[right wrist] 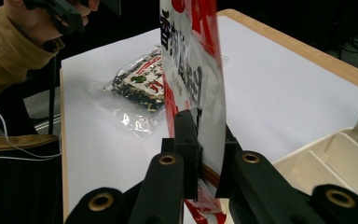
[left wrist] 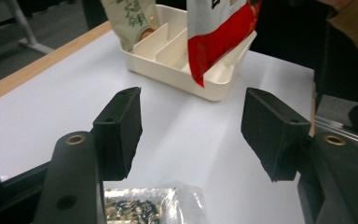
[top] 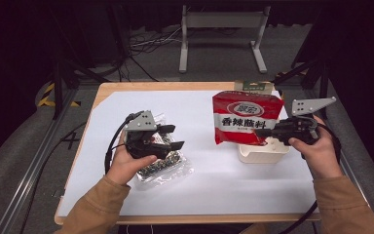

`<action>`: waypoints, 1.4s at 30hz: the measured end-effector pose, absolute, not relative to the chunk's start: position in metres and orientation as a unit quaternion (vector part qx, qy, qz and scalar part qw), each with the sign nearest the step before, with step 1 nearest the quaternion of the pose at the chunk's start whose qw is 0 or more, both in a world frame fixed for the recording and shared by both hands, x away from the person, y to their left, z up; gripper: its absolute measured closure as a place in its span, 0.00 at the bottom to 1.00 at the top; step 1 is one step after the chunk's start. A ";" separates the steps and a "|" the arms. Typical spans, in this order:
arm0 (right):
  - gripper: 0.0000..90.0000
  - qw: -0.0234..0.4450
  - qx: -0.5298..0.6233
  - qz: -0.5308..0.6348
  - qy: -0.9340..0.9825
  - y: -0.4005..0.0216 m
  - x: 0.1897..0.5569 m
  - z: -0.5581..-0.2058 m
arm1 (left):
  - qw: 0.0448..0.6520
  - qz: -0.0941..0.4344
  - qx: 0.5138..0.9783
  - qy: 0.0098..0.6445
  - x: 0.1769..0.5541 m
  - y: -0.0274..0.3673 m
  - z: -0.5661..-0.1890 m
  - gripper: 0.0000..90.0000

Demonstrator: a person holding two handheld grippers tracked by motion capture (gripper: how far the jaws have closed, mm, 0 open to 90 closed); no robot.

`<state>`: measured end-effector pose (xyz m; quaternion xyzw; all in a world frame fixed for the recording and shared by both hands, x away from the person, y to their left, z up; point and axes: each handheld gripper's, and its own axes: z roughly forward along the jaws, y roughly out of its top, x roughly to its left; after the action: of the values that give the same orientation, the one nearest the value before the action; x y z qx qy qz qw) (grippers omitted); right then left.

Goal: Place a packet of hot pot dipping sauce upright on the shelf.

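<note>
At nine o'clock the left gripper (top: pixel 174 137) is hovering with jaws wide and empty over the clear plastic packet of dark seaweed snack (top: pixel 164 165), lying unsorted on the white table sheet (top: pixel 199 185), while at three o'clock the right gripper (top: pixel 264 132) is pinching the red seasoning pouch (top: pixel 245 118) upright above the cream divided plastic tray (top: pixel 263 152), not yet placed inside, by my judgement.

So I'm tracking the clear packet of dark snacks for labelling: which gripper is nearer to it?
Left. The left gripper hovers open right over the clear packet; the right gripper is off across the table, shut on the red bag.
</note>
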<state>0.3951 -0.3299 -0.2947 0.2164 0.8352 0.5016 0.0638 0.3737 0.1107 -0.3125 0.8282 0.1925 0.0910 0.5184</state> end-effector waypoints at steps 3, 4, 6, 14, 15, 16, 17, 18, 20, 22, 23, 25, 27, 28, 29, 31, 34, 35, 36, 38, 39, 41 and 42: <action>0.94 0.069 0.223 0.501 0.833 -0.335 0.400 -0.294 | 0.516 0.098 0.827 0.201 0.375 0.115 -0.318 0.42; 0.94 0.072 0.224 0.501 0.833 -0.336 0.401 -0.294 | 0.515 0.099 0.826 0.204 0.375 0.116 -0.319 0.41; 0.94 0.077 0.227 0.497 0.834 -0.339 0.403 -0.294 | 0.515 0.100 0.825 0.210 0.377 0.120 -0.321 0.41; 0.94 0.086 0.245 0.495 0.829 -0.351 0.414 -0.294 | 0.518 0.104 0.818 0.229 0.378 0.131 -0.326 0.39; 0.94 0.088 0.246 0.495 0.829 -0.352 0.416 -0.294 | 0.518 0.106 0.817 0.231 0.378 0.133 -0.327 0.39; 0.94 0.088 0.246 0.495 0.829 -0.352 0.416 -0.294 | 0.518 0.106 0.817 0.231 0.378 0.133 -0.327 0.39; 0.94 0.090 0.247 0.495 0.828 -0.353 0.417 -0.295 | 0.517 0.107 0.816 0.236 0.378 0.136 -0.328 0.39; 0.94 0.092 0.248 0.495 0.828 -0.355 0.419 -0.295 | 0.516 0.108 0.815 0.239 0.378 0.138 -0.328 0.39; 0.94 0.096 0.250 0.497 0.826 -0.358 0.423 -0.295 | 0.514 0.113 0.815 0.244 0.378 0.142 -0.330 0.39; 0.94 0.099 0.253 0.498 0.824 -0.361 0.427 -0.295 | 0.512 0.117 0.813 0.250 0.378 0.146 -0.332 0.39; 0.94 0.101 0.255 0.497 0.823 -0.363 0.429 -0.295 | 0.511 0.118 0.812 0.254 0.377 0.148 -0.332 0.38; 0.94 0.105 0.256 0.497 0.822 -0.366 0.434 -0.294 | 0.511 0.123 0.811 0.257 0.377 0.151 -0.333 0.38; 0.94 0.109 0.259 0.495 0.822 -0.368 0.439 -0.295 | 0.511 0.127 0.808 0.263 0.377 0.154 -0.334 0.38; 0.94 0.110 0.258 0.495 0.822 -0.369 0.441 -0.295 | 0.511 0.127 0.808 0.264 0.376 0.155 -0.333 0.38; 0.94 0.112 0.258 0.494 0.822 -0.370 0.443 -0.295 | 0.510 0.128 0.808 0.265 0.376 0.156 -0.334 0.38; 0.94 0.114 0.260 0.494 0.822 -0.372 0.447 -0.295 | 0.509 0.129 0.808 0.266 0.376 0.157 -0.334 0.38; 0.94 0.118 0.263 0.494 0.820 -0.375 0.452 -0.297 | 0.510 0.129 0.806 0.271 0.376 0.160 -0.335 0.38; 0.94 0.119 0.265 0.493 0.820 -0.376 0.454 -0.297 | 0.510 0.130 0.806 0.271 0.377 0.160 -0.335 0.38; 0.94 0.120 0.266 0.494 0.819 -0.377 0.455 -0.297 | 0.509 0.129 0.806 0.273 0.376 0.161 -0.335 0.38; 0.94 0.123 0.270 0.493 0.818 -0.380 0.458 -0.298 | 0.510 0.130 0.805 0.273 0.377 0.162 -0.336 0.38; 0.94 0.123 0.274 0.493 0.817 -0.382 0.459 -0.299 | 0.510 0.129 0.805 0.275 0.377 0.162 -0.336 0.38; 0.94 0.127 0.278 0.489 0.817 -0.383 0.461 -0.299 | 0.511 0.130 0.804 0.276 0.377 0.163 -0.336 0.38; 0.94 0.130 0.279 0.486 0.818 -0.384 0.462 -0.299 | 0.511 0.128 0.803 0.278 0.377 0.163 -0.336 0.38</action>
<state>0.4616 -0.3838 -0.2995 0.2792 0.8177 0.4863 0.1300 0.3773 0.1635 -0.3358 0.8030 0.2781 0.1283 0.5112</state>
